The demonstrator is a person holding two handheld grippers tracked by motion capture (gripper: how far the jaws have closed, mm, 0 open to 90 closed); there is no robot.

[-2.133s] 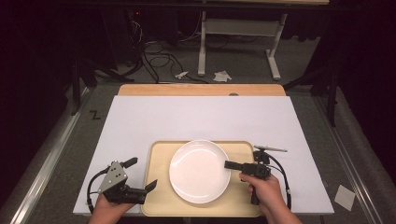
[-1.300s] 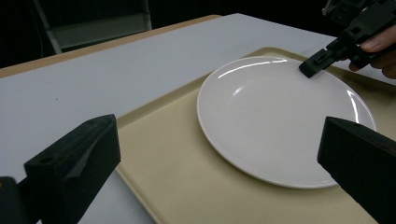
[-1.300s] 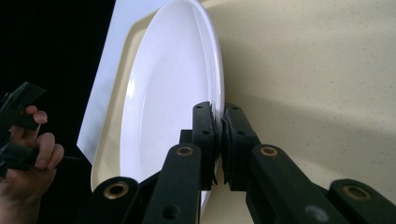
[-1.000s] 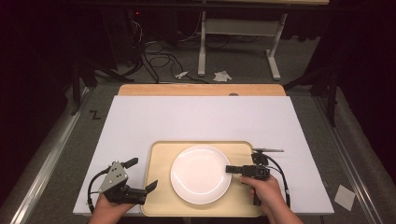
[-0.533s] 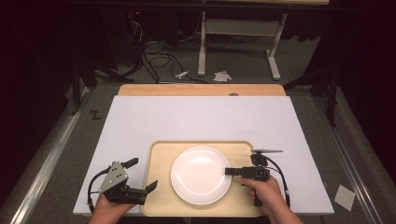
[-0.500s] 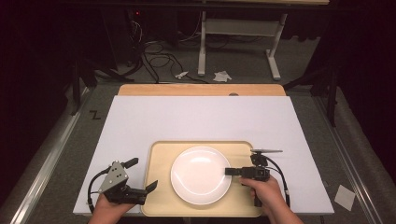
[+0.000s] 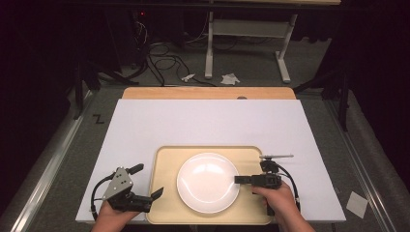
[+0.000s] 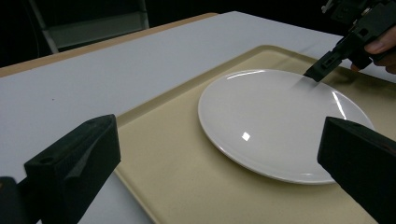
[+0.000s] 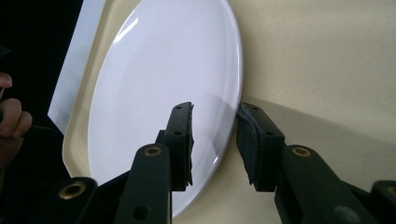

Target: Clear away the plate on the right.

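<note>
As the right tongs (image 9: 214,140) have just been opening, their pads straddle the plate (image 7: 208,182) rim without pressing; plate released on the tray (image 7: 167,164). Left tongs (image 8: 219,158) gape wide, empty, plate just ahead.

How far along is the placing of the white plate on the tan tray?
Done: the round white ceramic plate lies flat on the tan plastic tray. In hand: the right gripper straddles its rim, jaws just opening, pads apart from it. Left: backing away. The left gripper waits open.
</note>
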